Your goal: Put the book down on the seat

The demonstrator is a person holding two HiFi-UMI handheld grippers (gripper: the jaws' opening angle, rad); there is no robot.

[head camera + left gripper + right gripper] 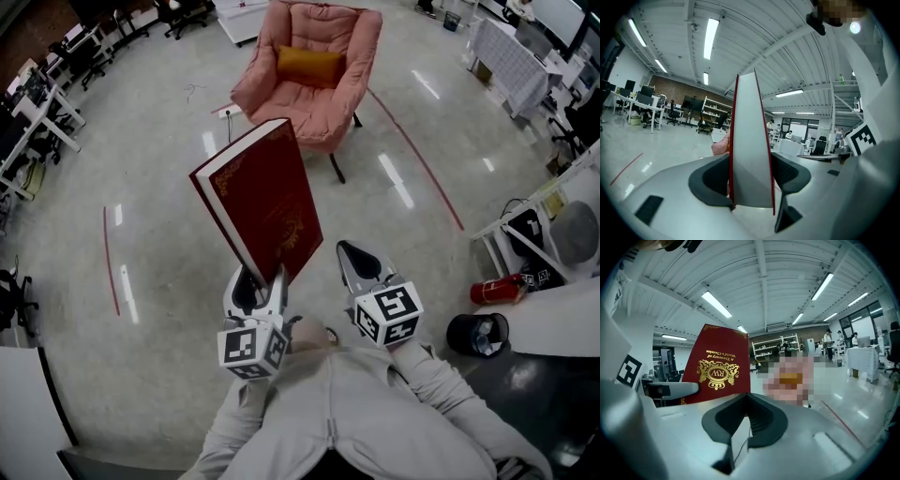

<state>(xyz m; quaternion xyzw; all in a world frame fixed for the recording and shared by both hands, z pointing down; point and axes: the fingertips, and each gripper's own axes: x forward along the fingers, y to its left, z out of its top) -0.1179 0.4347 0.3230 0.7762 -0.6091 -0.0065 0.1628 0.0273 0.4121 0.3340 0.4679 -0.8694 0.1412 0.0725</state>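
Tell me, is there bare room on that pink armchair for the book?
Yes: the armchair's seat, between its armrests and in front of the orange cushion, lies bare. The cushion fills the back. Bare floor lies before it.

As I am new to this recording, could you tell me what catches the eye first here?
The large red book stands out first, gripped by its lower edge in the fingers of the left gripper, in the middle of the head view. Beyond it, on the shiny floor, stands a pink armchair with an orange cushion against its back. The right gripper sits beside the book, holding nothing.
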